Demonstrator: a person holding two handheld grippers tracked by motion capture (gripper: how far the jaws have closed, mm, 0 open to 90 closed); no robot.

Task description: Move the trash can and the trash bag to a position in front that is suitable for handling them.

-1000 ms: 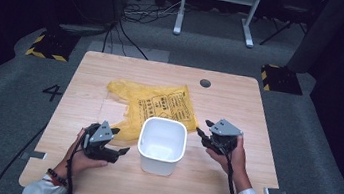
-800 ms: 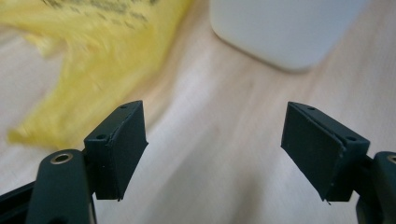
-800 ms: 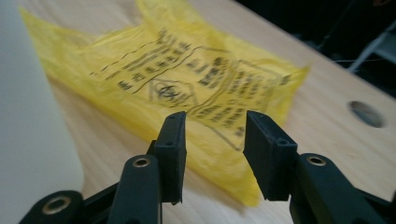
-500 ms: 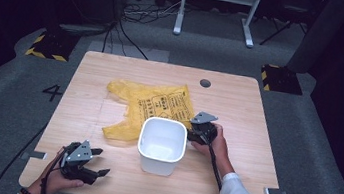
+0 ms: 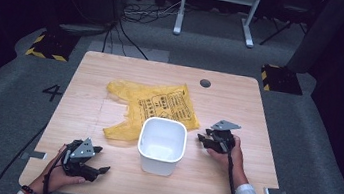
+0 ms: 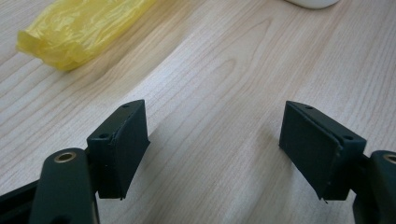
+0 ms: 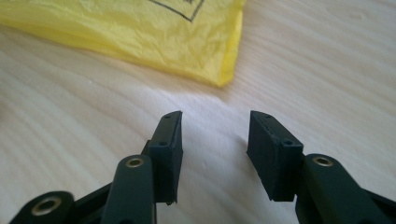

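Right claw (image 7: pixel 214 154) half open, empty, near yellow bag (image 7: pixel 140 32).

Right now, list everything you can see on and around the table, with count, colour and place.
bag: one, yellow with black print, flat at mid table, behind the bin
bin: one, white, upright and open, front middle of table
table: one, light wood, centre
hole cap: one, dark, far right part of the tabletop
floor blocks: two, black with yellow stripes, left and right beyond the table
stand: one, white, on the floor behind the table
cables: several, dark and white, floor behind the table
left gripper: one, black, open, front left of table, nothing between its jaws
right gripper: one, black, open, right of the bin, aimed at the bag corner, not touching it
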